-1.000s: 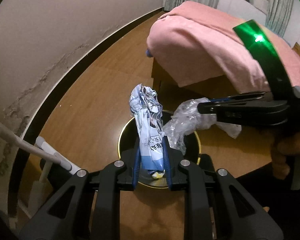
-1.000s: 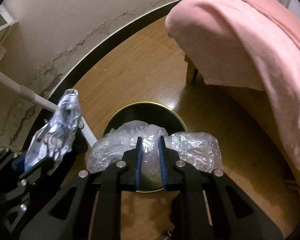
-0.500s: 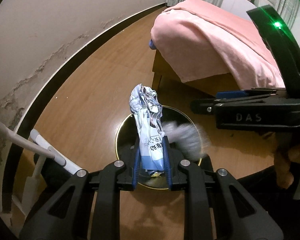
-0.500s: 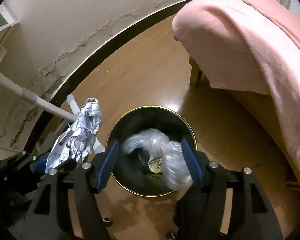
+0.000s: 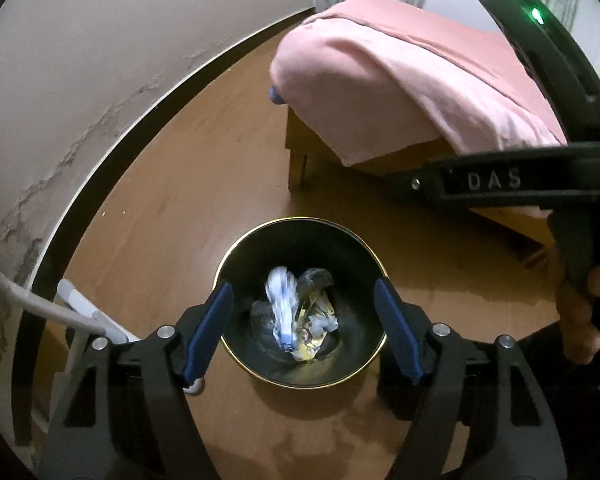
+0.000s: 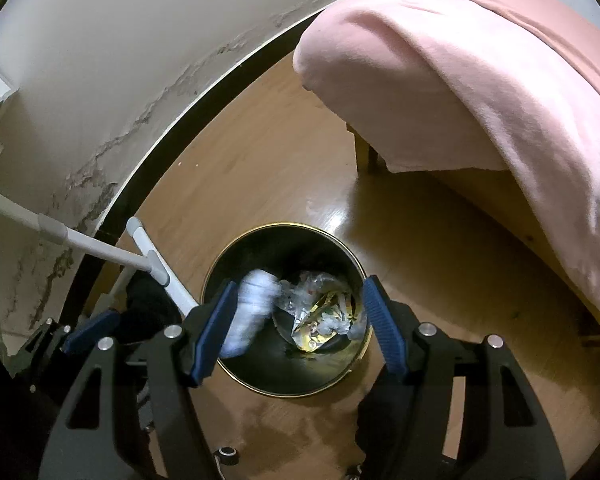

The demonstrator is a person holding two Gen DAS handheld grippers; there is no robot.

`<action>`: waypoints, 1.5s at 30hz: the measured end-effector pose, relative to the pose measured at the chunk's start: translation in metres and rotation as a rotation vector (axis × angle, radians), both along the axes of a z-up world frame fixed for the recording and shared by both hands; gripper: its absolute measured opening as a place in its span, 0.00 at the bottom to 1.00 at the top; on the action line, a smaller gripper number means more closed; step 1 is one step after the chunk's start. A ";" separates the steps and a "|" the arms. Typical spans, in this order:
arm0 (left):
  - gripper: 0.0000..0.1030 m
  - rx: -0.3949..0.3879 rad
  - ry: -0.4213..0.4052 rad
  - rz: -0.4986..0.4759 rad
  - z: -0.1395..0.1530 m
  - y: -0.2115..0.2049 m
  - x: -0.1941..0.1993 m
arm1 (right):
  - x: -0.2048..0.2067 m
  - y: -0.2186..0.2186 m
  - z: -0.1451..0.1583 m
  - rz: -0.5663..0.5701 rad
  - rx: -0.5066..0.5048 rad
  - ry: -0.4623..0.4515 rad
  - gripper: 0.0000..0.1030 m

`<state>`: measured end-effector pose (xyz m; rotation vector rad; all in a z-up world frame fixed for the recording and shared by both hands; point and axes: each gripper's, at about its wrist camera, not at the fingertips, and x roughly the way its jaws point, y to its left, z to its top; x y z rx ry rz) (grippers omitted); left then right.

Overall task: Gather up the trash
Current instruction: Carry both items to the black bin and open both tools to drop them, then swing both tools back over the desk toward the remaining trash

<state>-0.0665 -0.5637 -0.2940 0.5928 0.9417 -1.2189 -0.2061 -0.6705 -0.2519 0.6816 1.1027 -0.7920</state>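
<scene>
A round black bin with a gold rim point(image 5: 300, 221) point(image 6: 284, 225) stands on the wood floor below both grippers. My left gripper point(image 5: 302, 330) is open and empty above it. A blue-white crumpled wrapper point(image 5: 281, 304) is blurred inside the bin, and shows blurred at the bin's left side in the right wrist view point(image 6: 252, 312). Clear crumpled plastic point(image 6: 312, 292) and a yellow wrapper point(image 6: 324, 320) lie at the bin's bottom. My right gripper point(image 6: 298, 328) is open and empty over the bin; its side shows in the left wrist view point(image 5: 500, 184).
A bed with a pink blanket point(image 5: 400, 80) point(image 6: 480, 72) on a wooden frame stands right of the bin. A white wall with a dark baseboard point(image 6: 160, 144) curves on the left. A white tube frame point(image 6: 100, 248) stands left of the bin.
My right gripper opened first and the clear plastic fell into the bin. My left gripper then opened and the blue-white wrapper dropped into the bin. Both grippers rose a little.
</scene>
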 end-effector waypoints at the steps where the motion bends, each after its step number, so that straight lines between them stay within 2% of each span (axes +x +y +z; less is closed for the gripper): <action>1: 0.69 0.003 0.000 -0.001 0.000 -0.001 -0.001 | -0.001 0.000 0.001 -0.001 -0.001 0.000 0.62; 4: 0.69 0.003 -0.003 -0.005 0.004 0.001 -0.004 | -0.005 -0.003 0.005 -0.008 -0.005 -0.003 0.62; 8: 0.73 0.003 -0.010 -0.006 0.032 0.011 -0.012 | -0.011 0.004 0.032 -0.008 -0.074 -0.005 0.64; 10: 0.80 -0.007 -0.037 -0.013 0.057 0.020 -0.018 | -0.014 0.008 0.055 -0.001 -0.108 -0.011 0.65; 13: 0.89 -0.061 -0.091 -0.032 0.117 0.049 -0.030 | -0.009 0.025 0.103 0.042 -0.169 -0.037 0.65; 15: 0.91 -0.092 -0.111 -0.017 0.151 0.069 -0.032 | 0.002 0.044 0.135 0.101 -0.193 -0.067 0.68; 16: 0.92 -0.113 -0.111 0.002 0.174 0.086 -0.031 | 0.010 0.058 0.153 0.135 -0.210 -0.091 0.70; 19: 0.93 -0.155 -0.108 0.071 0.215 0.132 -0.018 | 0.037 0.098 0.196 0.233 -0.254 -0.154 0.73; 20: 0.93 -0.173 -0.117 0.124 0.233 0.160 -0.006 | 0.049 0.115 0.207 0.274 -0.264 -0.173 0.74; 22: 0.93 -0.182 -0.140 0.198 0.248 0.196 0.012 | 0.077 0.152 0.226 0.364 -0.276 -0.213 0.74; 24: 0.93 -0.182 -0.181 0.318 0.262 0.249 0.041 | 0.111 0.193 0.236 0.470 -0.259 -0.251 0.74; 26: 0.93 -0.156 -0.221 0.458 0.268 0.308 0.073 | 0.143 0.232 0.239 0.566 -0.238 -0.274 0.74; 28: 0.93 -0.132 -0.254 0.560 0.268 0.349 0.095 | 0.184 0.280 0.237 0.682 -0.212 -0.293 0.74; 29: 0.93 -0.103 -0.281 0.651 0.266 0.385 0.111 | 0.197 0.297 0.235 0.717 -0.201 -0.295 0.74; 31: 0.93 -0.082 -0.287 0.737 0.264 0.426 0.126 | 0.237 0.343 0.227 0.821 -0.166 -0.297 0.74; 35: 0.93 -0.060 -0.269 0.908 0.255 0.517 0.144 | 0.299 0.418 0.210 0.958 -0.120 -0.276 0.74; 40: 0.93 -0.055 -0.244 0.979 0.252 0.568 0.149 | 0.353 0.485 0.187 1.049 -0.093 -0.235 0.73; 43: 0.93 -0.055 -0.224 0.981 0.246 0.578 0.151 | 0.373 0.500 0.172 1.049 -0.091 -0.198 0.73; 45: 0.93 -0.056 -0.221 0.964 0.244 0.573 0.154 | 0.381 0.503 0.164 1.039 -0.086 -0.180 0.70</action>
